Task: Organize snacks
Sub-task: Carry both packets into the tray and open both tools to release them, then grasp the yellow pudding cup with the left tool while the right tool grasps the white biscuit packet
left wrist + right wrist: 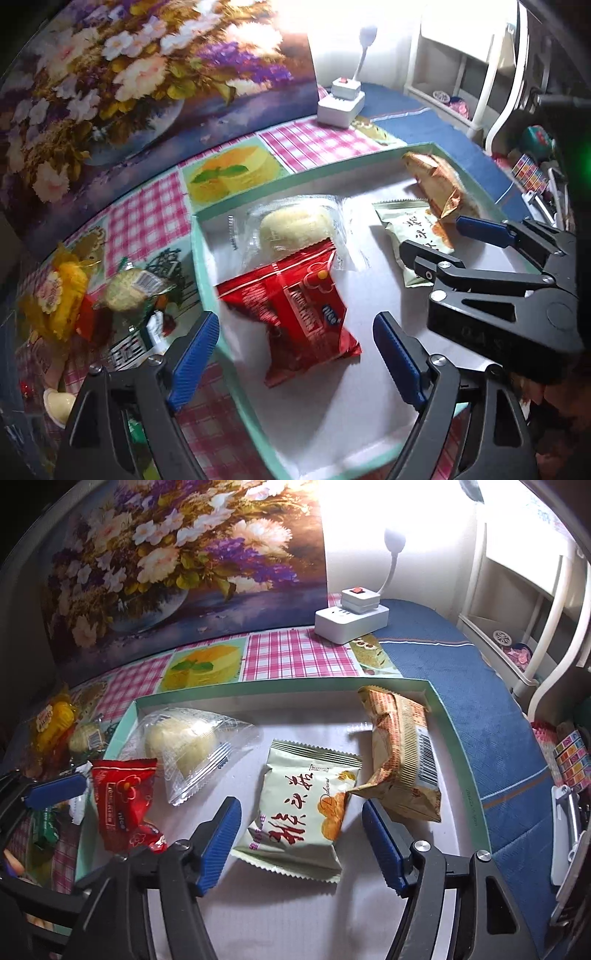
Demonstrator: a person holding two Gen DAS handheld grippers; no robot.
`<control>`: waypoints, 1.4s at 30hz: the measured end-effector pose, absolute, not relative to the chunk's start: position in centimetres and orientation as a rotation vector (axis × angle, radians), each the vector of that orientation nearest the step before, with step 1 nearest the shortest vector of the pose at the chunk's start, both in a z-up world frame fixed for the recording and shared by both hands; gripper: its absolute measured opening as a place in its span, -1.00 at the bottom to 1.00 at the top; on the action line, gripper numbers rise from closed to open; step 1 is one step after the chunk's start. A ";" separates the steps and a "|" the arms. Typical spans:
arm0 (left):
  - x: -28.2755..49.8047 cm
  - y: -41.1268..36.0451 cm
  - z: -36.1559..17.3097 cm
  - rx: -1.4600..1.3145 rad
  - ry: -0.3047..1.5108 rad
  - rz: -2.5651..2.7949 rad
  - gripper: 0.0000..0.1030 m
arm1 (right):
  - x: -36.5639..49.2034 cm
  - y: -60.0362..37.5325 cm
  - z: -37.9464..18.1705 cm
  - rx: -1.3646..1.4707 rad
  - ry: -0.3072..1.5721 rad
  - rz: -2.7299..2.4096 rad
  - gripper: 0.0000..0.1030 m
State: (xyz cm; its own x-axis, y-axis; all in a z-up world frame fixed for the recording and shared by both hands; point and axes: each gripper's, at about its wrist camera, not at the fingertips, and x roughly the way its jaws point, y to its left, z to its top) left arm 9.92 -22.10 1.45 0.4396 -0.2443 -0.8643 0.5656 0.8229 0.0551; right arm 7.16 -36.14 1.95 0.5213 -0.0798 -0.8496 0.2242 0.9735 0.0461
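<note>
Your left gripper (295, 354) stood open around the red snack packet (299, 310) lying free at lower centre of the mint-rimmed tray (207, 273). Your right gripper (301, 834) was open too, its blue pads beside the pale green pastry packet (303, 812) without pressing it. A clear-wrapped bun (184, 742) and a tan packet (402, 753) lay further back in the tray.

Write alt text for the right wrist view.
The open right gripper straddles a pale green snack packet lying in a shallow teal-rimmed box, pads clear of it. Alongside lie a red packet, a clear-wrapped cake and a tan packet.
</note>
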 end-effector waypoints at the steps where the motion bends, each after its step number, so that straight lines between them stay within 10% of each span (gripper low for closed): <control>1: 9.8 -21.5 1.8 0.346 0.987 -0.513 0.70 | 6.9 -36.1 2.1 0.157 1.005 -0.181 0.43; 6: 9.8 -17.8 2.7 0.288 0.957 -0.434 0.93 | 5.7 -35.5 2.3 0.176 0.996 -0.144 1.00; 42: 11.3 6.7 -0.6 -0.090 0.980 0.065 0.93 | 10.2 -14.6 3.6 -0.124 1.033 0.218 1.00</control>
